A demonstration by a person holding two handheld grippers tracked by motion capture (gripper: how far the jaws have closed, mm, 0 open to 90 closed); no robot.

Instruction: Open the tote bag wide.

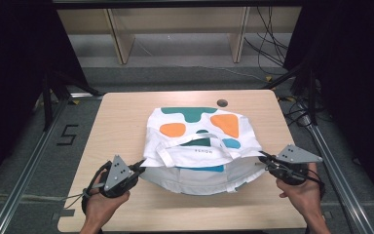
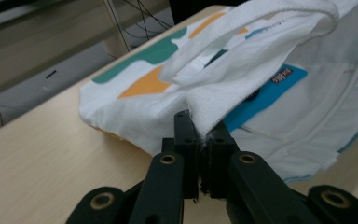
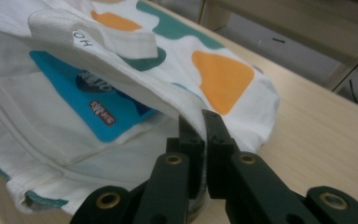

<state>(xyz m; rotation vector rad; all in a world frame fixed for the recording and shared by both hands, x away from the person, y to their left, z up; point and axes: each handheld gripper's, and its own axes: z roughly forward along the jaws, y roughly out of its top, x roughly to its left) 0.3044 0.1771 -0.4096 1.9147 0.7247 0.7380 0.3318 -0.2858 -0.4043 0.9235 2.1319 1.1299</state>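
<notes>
i've got the left tool (image 1: 139, 168) and right tool (image 1: 263, 157) each clenched on the near rim of the white bag (image 1: 199, 146), lifted off the tabletop (image 1: 121, 122).

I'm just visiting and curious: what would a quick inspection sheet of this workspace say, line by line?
Surface: light wooden table, with a small round dark hole near the far edge.
Job's things: white tote bag with orange, teal and blue patches, mouth held open toward the person.
Clutter: nothing seen.
Grippers: left hand-held gripper shut on the bag's rim; right hand-held gripper shut on the rim's opposite corner.
Cables: black cables on the floor, far right.
Surroundings: wooden shelf frame behind; metal rails alongside.
</notes>
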